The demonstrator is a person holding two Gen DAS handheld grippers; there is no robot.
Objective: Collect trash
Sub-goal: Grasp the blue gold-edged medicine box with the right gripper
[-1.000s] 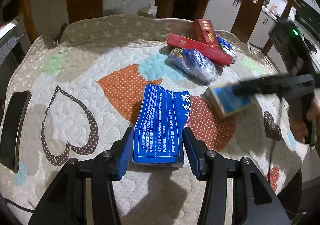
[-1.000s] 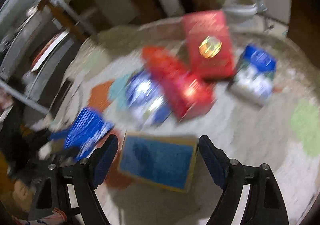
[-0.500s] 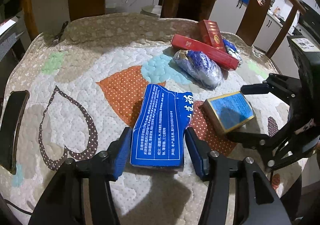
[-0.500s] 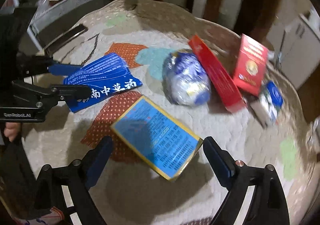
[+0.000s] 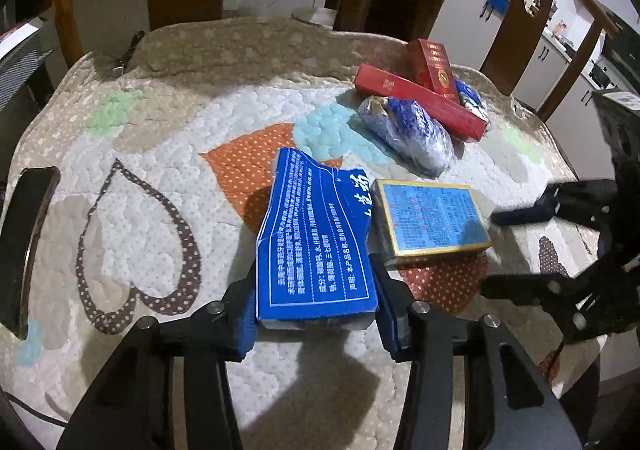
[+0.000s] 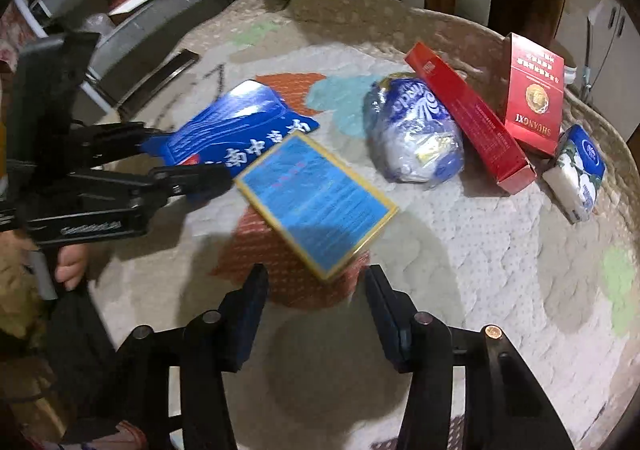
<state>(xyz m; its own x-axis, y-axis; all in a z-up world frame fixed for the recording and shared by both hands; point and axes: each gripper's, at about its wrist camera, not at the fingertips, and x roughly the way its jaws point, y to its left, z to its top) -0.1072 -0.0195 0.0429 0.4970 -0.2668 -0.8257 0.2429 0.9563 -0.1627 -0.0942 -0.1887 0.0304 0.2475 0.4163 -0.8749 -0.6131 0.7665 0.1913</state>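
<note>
A quilted cover (image 5: 168, 122) in beige and white is seen, patterned with an orange dotted patch, a pale teal patch, green spots and a brown dotted heart outline at centre left. A dark blue torn carton (image 5: 316, 246) printed with white text is shown at lower centre. A light blue box (image 5: 432, 216) is edged in gold. Two red boxes (image 5: 420, 100) carry gold print at upper right. A blue and white wrapped bundle (image 5: 412, 134) is seen beside them.

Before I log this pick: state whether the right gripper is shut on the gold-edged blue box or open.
Open. The right gripper has its jaws spread, nothing between them; the gold-edged blue box lies ahead on the quilt.
</note>
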